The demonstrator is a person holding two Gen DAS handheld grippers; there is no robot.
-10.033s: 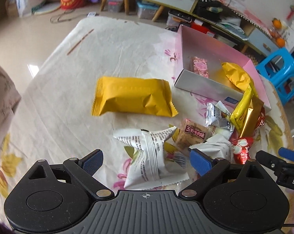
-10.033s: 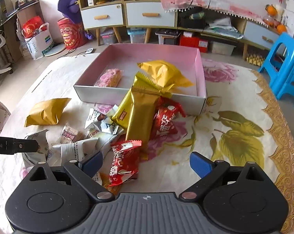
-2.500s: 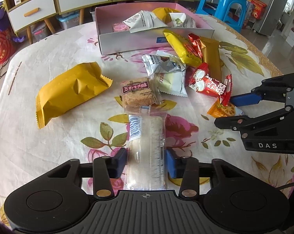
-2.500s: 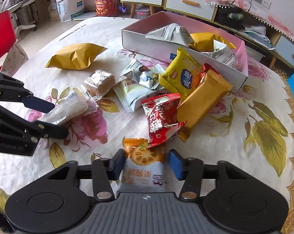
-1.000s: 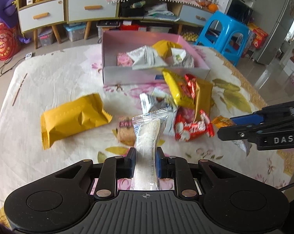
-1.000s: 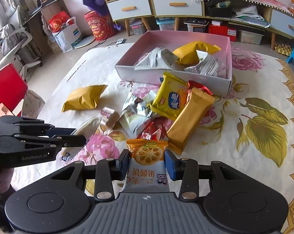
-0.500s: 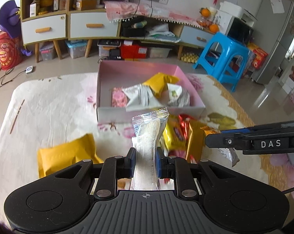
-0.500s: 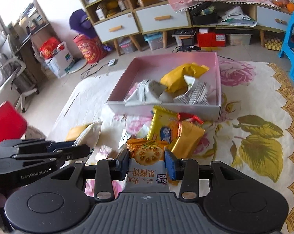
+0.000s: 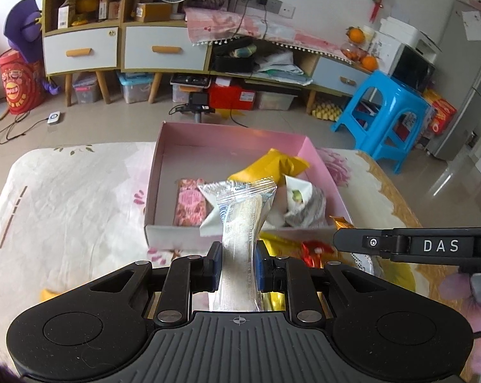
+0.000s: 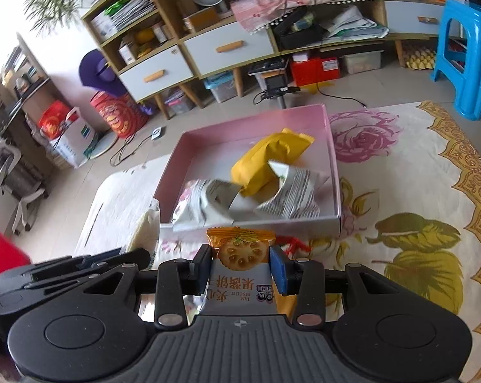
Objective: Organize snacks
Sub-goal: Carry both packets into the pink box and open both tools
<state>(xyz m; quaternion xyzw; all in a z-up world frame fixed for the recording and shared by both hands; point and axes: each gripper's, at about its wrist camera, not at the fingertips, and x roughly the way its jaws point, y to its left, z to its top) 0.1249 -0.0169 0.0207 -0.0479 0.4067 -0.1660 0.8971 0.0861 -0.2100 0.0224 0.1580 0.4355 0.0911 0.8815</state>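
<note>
My left gripper (image 9: 238,265) is shut on a long clear-wrapped white snack bar (image 9: 242,239) and holds it up in front of the pink box (image 9: 208,146). My right gripper (image 10: 242,266) is shut on an orange jam biscuit packet (image 10: 240,255), lifted near the front wall of the pink box (image 10: 331,146). Inside the box lie a yellow packet (image 10: 272,156), white printed packets (image 10: 291,194) and a pink bar (image 9: 189,206). The right gripper shows from the side in the left wrist view (image 9: 400,245).
More snacks lie on the flowered cloth (image 9: 80,191) in front of the box, mostly hidden: gold and red packets (image 9: 307,249). A blue stool (image 9: 387,111) stands beyond the table at the right. Cabinets (image 9: 112,48) line the far wall.
Both grippers have risen further with their snacks and moved toward the pink box, which now sits closer and lower in both views.
</note>
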